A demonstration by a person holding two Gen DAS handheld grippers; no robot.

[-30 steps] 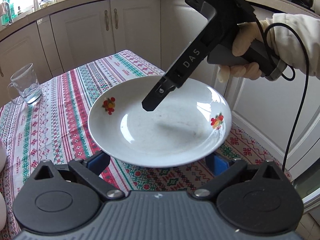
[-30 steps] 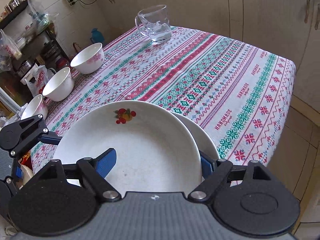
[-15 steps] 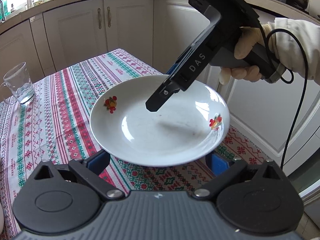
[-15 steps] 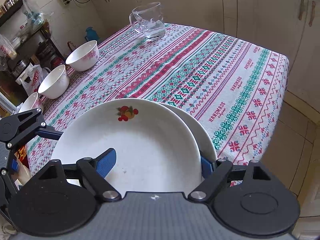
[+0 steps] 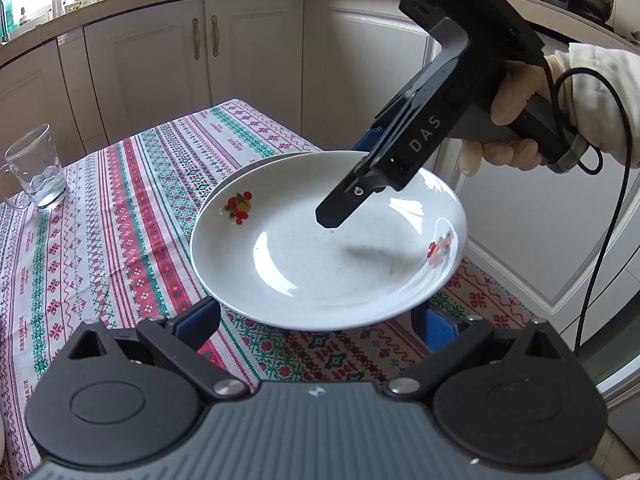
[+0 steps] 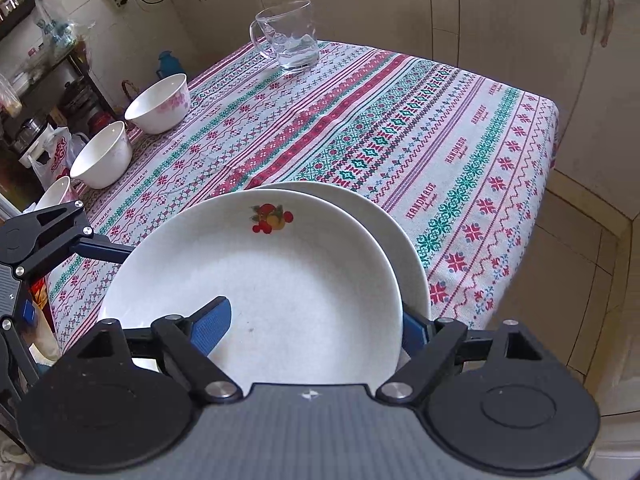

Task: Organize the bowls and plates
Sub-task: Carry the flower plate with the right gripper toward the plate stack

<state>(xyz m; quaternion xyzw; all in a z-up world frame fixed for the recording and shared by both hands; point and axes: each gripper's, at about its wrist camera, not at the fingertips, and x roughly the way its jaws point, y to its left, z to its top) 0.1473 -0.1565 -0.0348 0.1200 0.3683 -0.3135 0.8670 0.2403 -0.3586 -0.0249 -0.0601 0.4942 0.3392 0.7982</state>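
A white plate with fruit prints (image 5: pixel 332 256) (image 6: pixel 260 280) hangs in the air above a second white plate (image 6: pixel 404 248) (image 5: pixel 256 168) that lies on the patterned tablecloth. My right gripper (image 6: pixel 316 320) (image 5: pixel 352 184) is shut on the raised plate's rim, one finger over it and one under. My left gripper (image 5: pixel 316 320) (image 6: pixel 100 246) is open, its blue pads beside the plate's near edge, below the rim. Three white bowls (image 6: pixel 160 104) (image 6: pixel 102 156) (image 6: pixel 56 196) stand along the table's left edge in the right wrist view.
A glass mug (image 5: pixel 34 168) (image 6: pixel 290 36) stands at the far side of the table (image 6: pixel 400 120). White cupboards (image 5: pixel 248 52) surround the table. The table's corner and edge drop off close to the plates (image 6: pixel 520 264).
The raised plate has moved with my right gripper, farther from the left camera and partly off the lower plate. The left gripper has drawn back a little.
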